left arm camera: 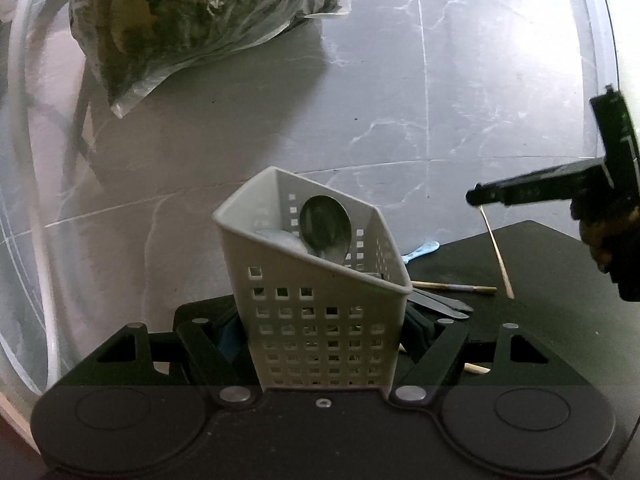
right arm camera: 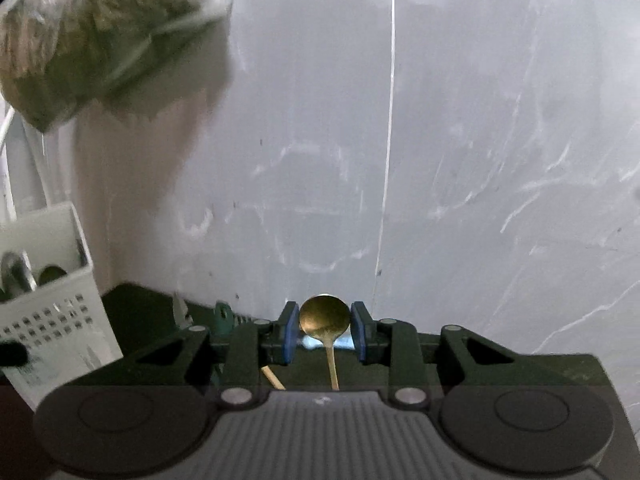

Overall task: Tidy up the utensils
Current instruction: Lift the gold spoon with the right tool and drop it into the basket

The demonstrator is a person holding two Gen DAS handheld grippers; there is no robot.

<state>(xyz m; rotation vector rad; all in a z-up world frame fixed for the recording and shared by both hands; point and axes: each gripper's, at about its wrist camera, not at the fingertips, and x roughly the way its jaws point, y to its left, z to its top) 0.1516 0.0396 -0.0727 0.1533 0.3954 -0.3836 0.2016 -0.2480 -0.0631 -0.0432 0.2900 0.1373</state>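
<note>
Left gripper [left arm camera: 324, 344] nearest, clamped on white basket [left arm camera: 316, 300], holding it tilted; steel spoon [left arm camera: 326, 224] already inside. Right gripper [right arm camera: 325, 334] closed on gold spoon [right arm camera: 325, 316] at bowl, handle hanging down, lifted over black mat [left arm camera: 540, 312]. Loose utensils lie on mat just right of basket. Far back: plastic bag [left arm camera: 192, 16] on grey floor. Advice: keep basket steady, mouth toward spoon; bring handle over rim, lower handle-first, release only once well inside.
</note>
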